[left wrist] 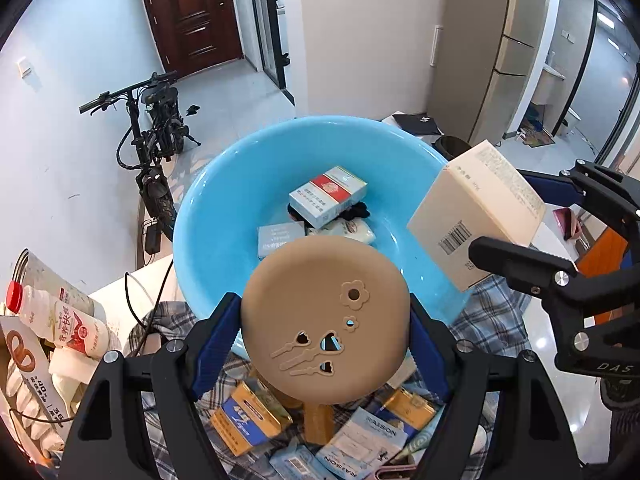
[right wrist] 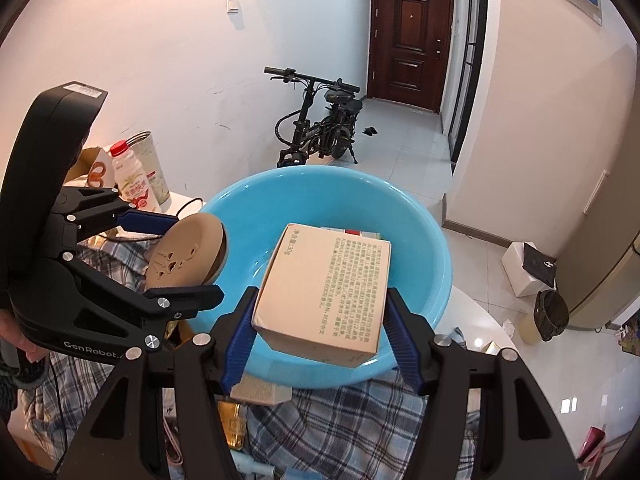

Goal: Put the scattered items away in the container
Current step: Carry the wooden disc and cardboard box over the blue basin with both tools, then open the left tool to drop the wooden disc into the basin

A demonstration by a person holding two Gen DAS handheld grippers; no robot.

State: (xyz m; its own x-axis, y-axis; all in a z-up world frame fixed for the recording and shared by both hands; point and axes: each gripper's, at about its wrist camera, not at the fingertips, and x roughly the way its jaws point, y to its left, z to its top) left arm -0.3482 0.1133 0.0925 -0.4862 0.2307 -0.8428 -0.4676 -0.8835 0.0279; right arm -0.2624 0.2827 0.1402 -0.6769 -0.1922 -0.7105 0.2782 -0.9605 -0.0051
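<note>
A light blue basin [left wrist: 208, 216] [right wrist: 424, 240] stands on a plaid cloth. Inside it lie a red-and-white cigarette pack [left wrist: 328, 196], a small grey-blue pack [left wrist: 278, 238], a white packet and something black. My left gripper [left wrist: 326, 328] [right wrist: 188, 248] is shut on a round tan hand mirror [left wrist: 324, 312] [right wrist: 186, 256], held over the basin's near rim. My right gripper [right wrist: 320, 320] [left wrist: 532, 216] is shut on a beige carton [right wrist: 324, 292] [left wrist: 476, 216], held over the basin's near right side.
Several packs [left wrist: 250, 420] lie on the plaid cloth [right wrist: 352, 420] below the left gripper. A milk bottle [left wrist: 60, 316] [right wrist: 134, 180], a can and a snack box stand at the left. A bicycle [left wrist: 154, 152] leans against the far wall.
</note>
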